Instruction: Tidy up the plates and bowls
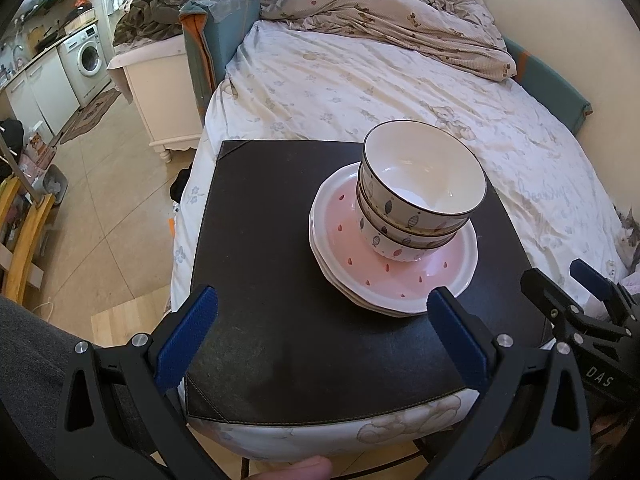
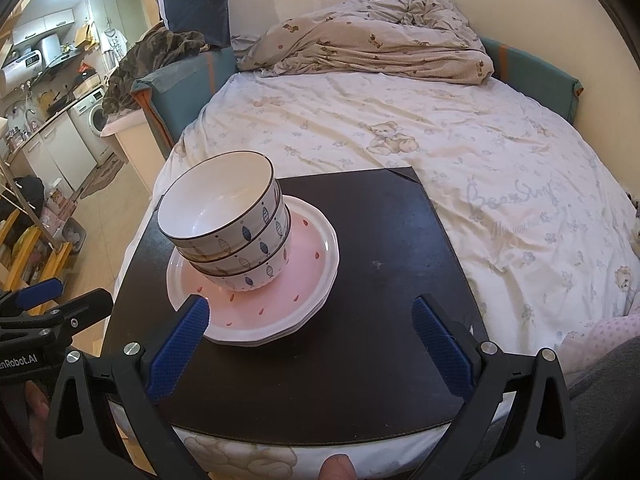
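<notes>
Plates (image 1: 394, 276) and bowls (image 1: 420, 196) stand in a single pile on a dark mat (image 1: 280, 280) laid over the near end of a bed (image 1: 360, 80), a rumpled quilt (image 1: 400, 12) heaped at its far end. The plates, pink in the well with white rims, are stacked flat at the bottom; three fish-patterned bowls nest upright on top, set toward the far side of the plates rather than centred.

The pile sits between the two tools but not evenly. From the left gripper (image 1: 322, 330) it lies ahead and to the right, the nearest plate rim just past that tool's right finger. From the right gripper (image 2: 308, 340) it lies ahead and to the left, with the left finger's tip overlapping the plate edge in that view; whether it touches the rim cannot be told. Both grippers are spread wide and carry nothing. Neither looks clearly nearer. The pile is round, so it offers no long axis; the coming move probably turns on a sideways approach to a rim, the left tool moving right or the right tool moving left.

How many plates are stacked is hard to make out, since only their edges show beneath the top one. The lower two bowls are mostly hidden inside one another. The mat's near edge is cut off behind the gripper frames, and a fingertip (image 2: 338, 468) intrudes at the bottom of each view
</notes>
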A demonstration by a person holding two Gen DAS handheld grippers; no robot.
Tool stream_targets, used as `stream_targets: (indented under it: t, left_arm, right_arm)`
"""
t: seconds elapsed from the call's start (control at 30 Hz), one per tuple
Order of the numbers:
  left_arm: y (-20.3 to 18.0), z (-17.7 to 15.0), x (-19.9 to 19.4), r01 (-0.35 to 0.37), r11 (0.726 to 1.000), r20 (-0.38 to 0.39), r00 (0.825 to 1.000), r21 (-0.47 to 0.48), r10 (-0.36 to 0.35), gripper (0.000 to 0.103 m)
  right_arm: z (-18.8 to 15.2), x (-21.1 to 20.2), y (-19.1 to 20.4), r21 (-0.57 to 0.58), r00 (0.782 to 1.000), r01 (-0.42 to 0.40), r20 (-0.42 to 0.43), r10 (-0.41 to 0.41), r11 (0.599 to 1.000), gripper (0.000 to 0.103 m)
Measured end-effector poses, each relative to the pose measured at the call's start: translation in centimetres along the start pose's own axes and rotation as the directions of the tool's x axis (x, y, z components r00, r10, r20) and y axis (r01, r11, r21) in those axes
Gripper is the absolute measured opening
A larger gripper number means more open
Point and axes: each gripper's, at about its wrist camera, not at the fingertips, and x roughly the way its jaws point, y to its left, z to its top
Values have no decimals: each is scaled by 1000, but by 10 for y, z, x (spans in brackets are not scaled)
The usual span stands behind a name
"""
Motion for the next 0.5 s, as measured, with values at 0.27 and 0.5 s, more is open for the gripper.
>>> stream_targets:
  t: [0.27, 0.5]
  left_arm:
    - [-1, 1, 0, -1, 1000, -4, 1000, -7, 1, 103]
    - [-1, 0, -1, 2, 1000, -5, 1000, -26, -2, 103]
  right_arm:
    - [0, -1, 0, 1, 1000, 0, 0, 0, 1000, 103]
    - [2, -2, -1, 2, 1000, -4, 2, 4, 1000, 103]
